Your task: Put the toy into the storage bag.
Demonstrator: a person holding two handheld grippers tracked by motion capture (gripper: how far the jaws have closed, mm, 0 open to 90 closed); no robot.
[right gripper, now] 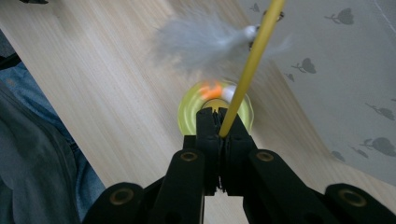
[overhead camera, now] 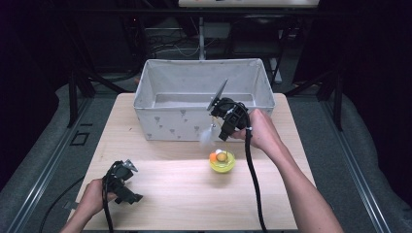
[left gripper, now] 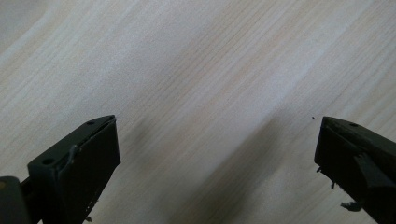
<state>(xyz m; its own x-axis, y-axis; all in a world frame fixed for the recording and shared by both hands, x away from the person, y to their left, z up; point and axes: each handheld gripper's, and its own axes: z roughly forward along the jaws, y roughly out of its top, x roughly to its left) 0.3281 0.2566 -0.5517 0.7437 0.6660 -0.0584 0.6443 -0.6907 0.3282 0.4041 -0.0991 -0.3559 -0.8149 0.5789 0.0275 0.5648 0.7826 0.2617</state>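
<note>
Right gripper (right gripper: 219, 126): jaws pressed together on the lower end of a thin yellow stick (right gripper: 252, 60), which rises from between them toward the top edge of the right gripper view and is cut off there. A tuft of grey-white feathers (right gripper: 205, 42) hangs near the upper part of the stick; it is blurred, and how it is joined to the stick cannot be made out. In the high view the right gripper (overhead camera: 224, 127) is held above the table just in front of the fabric bin (overhead camera: 170, 121), with the feathers (overhead camera: 206, 135) a pale smear below it; the stick itself is too thin to trace there.

Under the jaws lies a round yellow-green dish (right gripper: 189, 116), partly hidden by the gripper. In the high view the dish (overhead camera: 222, 164) sits on the wooden table (overhead camera: 184, 194) near the bin's front wall and holds an orange piece and a paler rounded one; what they are cannot be told.

Left gripper (left gripper: 215, 154): jaws spread wide, nothing between them, bare wood grain beyond. In the high view the left gripper (overhead camera: 124, 187) is held low at the table's near left corner, well apart from the dish.

The bin is grey-white with small dark printed figures; its interior appears empty where visible, the near floor being hidden by its front wall.
</note>
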